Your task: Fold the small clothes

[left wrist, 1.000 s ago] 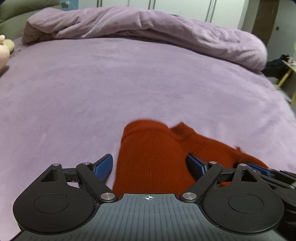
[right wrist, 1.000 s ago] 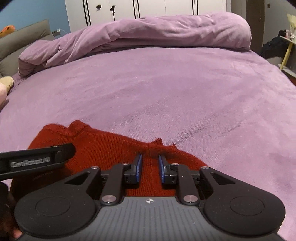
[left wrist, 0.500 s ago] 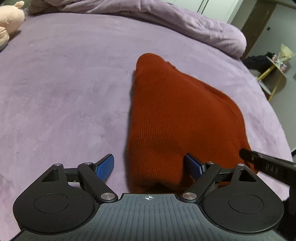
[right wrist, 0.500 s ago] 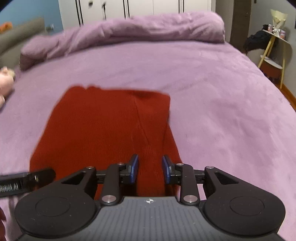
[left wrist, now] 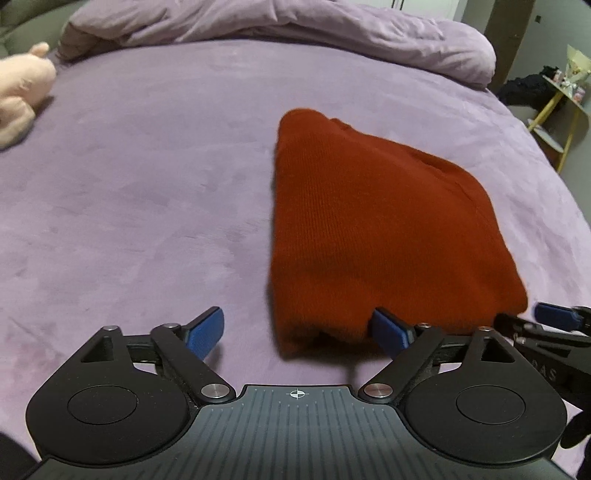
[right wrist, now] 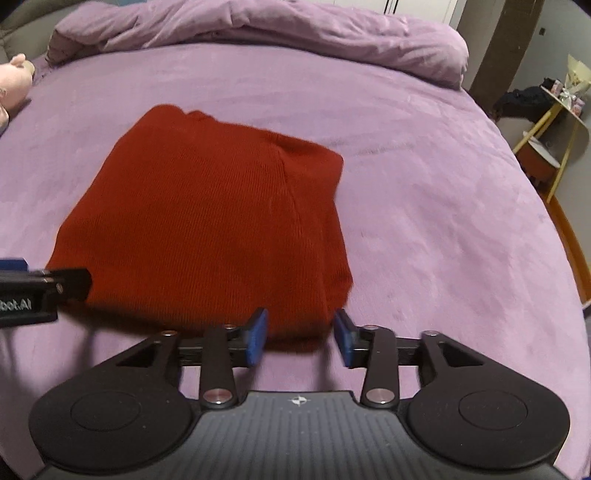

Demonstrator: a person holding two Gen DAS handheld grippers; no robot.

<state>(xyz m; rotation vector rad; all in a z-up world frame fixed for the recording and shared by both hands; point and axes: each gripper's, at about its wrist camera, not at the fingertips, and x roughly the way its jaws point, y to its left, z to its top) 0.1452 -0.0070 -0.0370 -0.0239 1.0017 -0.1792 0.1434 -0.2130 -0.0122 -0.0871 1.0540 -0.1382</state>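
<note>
We see a rust-red knit garment (left wrist: 369,229) (fine ribbing throughout) on a lilac bed (left wrist: 147,184), a pale pink plush toy (left wrist: 18,99), and black grippers with blue pads (right wrist: 256,334).

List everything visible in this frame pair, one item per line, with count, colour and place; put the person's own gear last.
sweater: one, rust red, folded, lying on the bed just ahead of both tongs
bed cover: one, lilac, spread under the sweater
duvet: one, lilac, bunched along the far end of the bed
soft toy: one, pale pink, far left edge of the bed, partly cut off
side table: one, yellow legs, right of the bed; items on it too small to tell
dark bundle: one, black, beside the side table
left tongs: one, black with blue pads, open, at the sweater's near left corner
right tongs: one, black with blue pads, open, at the sweater's near right corner
</note>
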